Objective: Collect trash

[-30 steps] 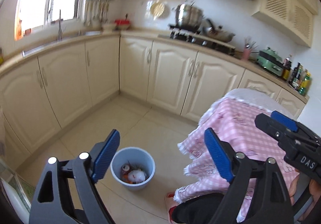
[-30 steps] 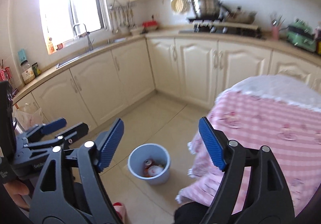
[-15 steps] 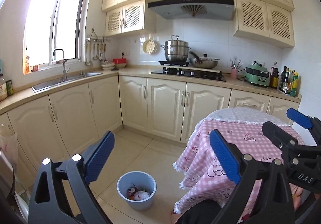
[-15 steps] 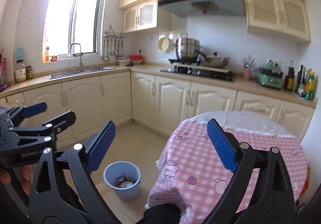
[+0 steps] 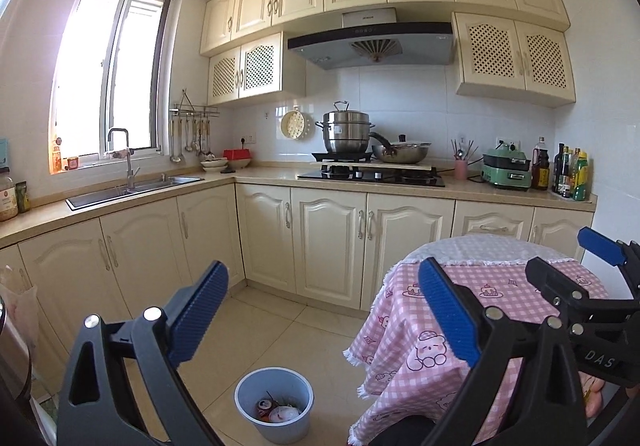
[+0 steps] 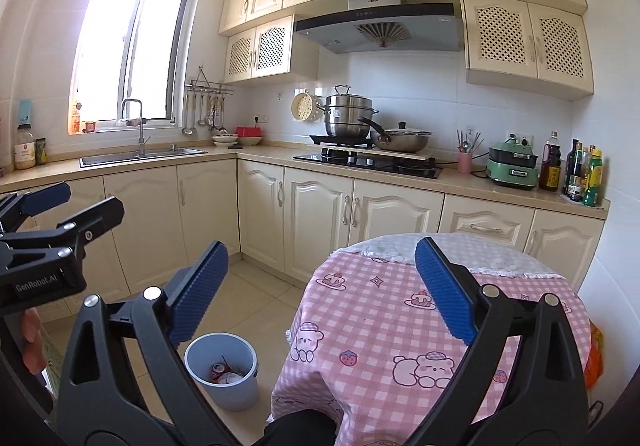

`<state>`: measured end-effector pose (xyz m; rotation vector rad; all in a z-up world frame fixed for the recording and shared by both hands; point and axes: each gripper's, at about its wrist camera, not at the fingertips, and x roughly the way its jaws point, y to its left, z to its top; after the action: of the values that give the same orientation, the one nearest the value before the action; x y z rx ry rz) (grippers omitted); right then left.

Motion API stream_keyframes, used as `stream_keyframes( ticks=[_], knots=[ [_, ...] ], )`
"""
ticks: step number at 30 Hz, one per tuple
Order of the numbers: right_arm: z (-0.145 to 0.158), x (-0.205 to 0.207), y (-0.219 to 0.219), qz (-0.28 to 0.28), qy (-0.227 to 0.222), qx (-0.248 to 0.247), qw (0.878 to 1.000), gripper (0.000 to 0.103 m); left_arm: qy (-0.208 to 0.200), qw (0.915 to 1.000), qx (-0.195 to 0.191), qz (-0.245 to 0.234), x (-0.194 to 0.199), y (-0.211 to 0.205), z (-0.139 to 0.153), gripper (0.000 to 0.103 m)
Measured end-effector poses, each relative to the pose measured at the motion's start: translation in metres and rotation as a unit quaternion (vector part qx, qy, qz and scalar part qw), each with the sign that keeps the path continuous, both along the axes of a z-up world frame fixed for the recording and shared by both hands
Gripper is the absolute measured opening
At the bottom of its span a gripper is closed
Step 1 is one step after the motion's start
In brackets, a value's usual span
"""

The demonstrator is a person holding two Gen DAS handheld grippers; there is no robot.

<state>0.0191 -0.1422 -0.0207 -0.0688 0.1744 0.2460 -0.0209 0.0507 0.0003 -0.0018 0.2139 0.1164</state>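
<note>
Standing wide apart, jaws of left gripper (image 5: 322, 310) and right gripper (image 6: 320, 290), both having just been opening, gripping nothing. Sitting on floor left of table (image 6: 368, 330): bin (image 6: 222, 370) holding trash (image 6: 224, 372), perhaps a can.

Pink checked tablecloth (image 6: 360, 330), steel pot (image 5: 346, 132) on hob, sink (image 5: 132, 190), window (image 5: 108, 86)

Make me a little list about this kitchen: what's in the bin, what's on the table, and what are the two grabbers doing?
bin: blue bin on the floor beside the table, holding a can and crumpled trash
table: pink checked tablecloth, no trash visible on it
left gripper: open, empty
right gripper: open, empty
stove: steel pot, pan
</note>
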Motion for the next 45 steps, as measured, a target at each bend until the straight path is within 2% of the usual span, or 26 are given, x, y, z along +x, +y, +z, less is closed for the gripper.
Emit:
stream_keyframes(
  ticks=[45],
  knots=[
    [-0.006,0.007,0.006,0.014,0.020,-0.003,1.000,0.093,0.016,0.9999,0.001,0.005,0.012,0.011,-0.010,0.094]
  ],
)
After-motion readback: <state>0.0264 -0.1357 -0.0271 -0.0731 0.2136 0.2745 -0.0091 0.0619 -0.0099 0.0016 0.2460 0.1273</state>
